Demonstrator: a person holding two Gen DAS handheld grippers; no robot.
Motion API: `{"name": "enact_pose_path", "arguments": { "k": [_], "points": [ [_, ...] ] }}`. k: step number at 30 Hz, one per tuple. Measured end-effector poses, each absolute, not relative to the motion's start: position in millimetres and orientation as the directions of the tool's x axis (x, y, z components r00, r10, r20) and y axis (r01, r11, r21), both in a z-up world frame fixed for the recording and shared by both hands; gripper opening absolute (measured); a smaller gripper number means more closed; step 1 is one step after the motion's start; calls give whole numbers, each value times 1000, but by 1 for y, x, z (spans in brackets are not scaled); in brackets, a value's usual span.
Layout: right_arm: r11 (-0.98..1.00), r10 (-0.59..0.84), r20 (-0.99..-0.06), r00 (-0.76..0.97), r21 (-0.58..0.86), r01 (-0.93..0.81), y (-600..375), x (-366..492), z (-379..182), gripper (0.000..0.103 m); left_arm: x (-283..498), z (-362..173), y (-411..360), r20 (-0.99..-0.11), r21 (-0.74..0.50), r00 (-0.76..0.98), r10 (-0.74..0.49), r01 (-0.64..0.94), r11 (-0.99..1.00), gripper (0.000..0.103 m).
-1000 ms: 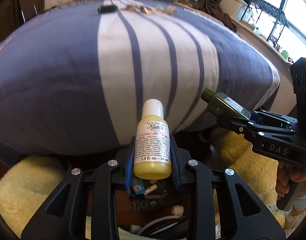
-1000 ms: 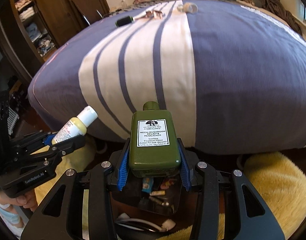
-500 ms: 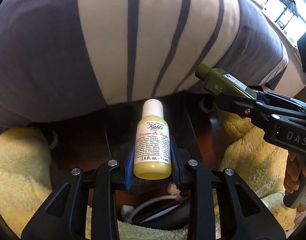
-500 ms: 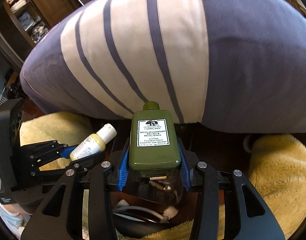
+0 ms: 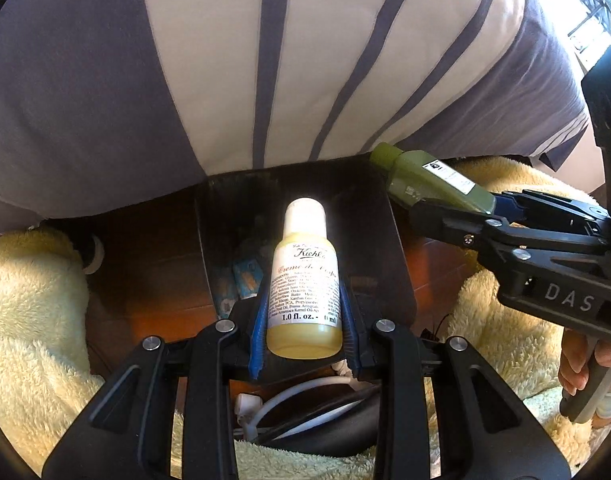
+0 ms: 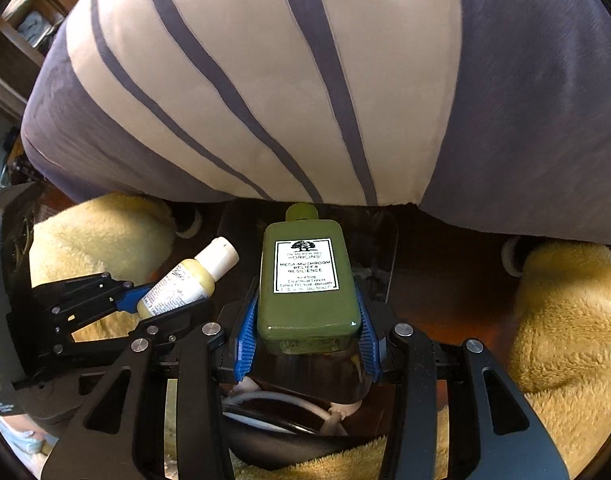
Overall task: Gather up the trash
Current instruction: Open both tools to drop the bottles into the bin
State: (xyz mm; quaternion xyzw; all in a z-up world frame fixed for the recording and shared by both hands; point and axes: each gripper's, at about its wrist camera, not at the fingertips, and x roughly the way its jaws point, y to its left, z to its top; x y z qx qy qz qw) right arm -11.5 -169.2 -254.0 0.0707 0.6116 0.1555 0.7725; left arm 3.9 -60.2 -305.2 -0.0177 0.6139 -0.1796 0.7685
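My left gripper (image 5: 303, 320) is shut on a small yellow lotion bottle (image 5: 303, 280) with a white cap, held over a dark open bin (image 5: 385, 248) on the floor by the bed. Some scraps lie inside the bin. My right gripper (image 6: 307, 332) is shut on a flat green bottle (image 6: 307, 276) with a white label, also over the bin (image 6: 379, 240). Each view shows the other tool: the green bottle (image 5: 425, 180) at right, the yellow bottle (image 6: 185, 280) at left. Both point steeply down.
A bed with a purple and white striped cover (image 5: 265, 60) overhangs the bin's far side. Yellow fluffy rugs (image 5: 29, 300) (image 6: 565, 320) lie on a wooden floor either side. White cables (image 5: 289, 400) lie beneath the grippers. A person's hand (image 5: 581, 364) grips the right tool.
Both grippers have sunk and tipped downward, from facing across the bed top to looking at the floor. The bin has come into view beneath the two bottles. Grips are unchanged.
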Motion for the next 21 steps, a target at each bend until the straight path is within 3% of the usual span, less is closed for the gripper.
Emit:
{"name": "enact_pose_path", "arguments": {
  "k": [9,12,19,21],
  "points": [
    [945,324,-921,215,302,-129,-173,-6,-251,45,5,-310,-55,-941,-262,152,-302,236,936,30],
    [944,329,-914,237,309,-117,-177,-8,-244,47,5,-306,-53,-940,-260,164,-300,227,939,40],
    [952,305,-906,295,286,-105,-184,-14,-229,62,-2,-285,-47,-937,-222,223,-270,217,950,71],
    [955,296,-902,314,279,-100,-187,-16,-223,67,-3,-280,-44,-934,-213,239,-264,220,952,76]
  ]
}}
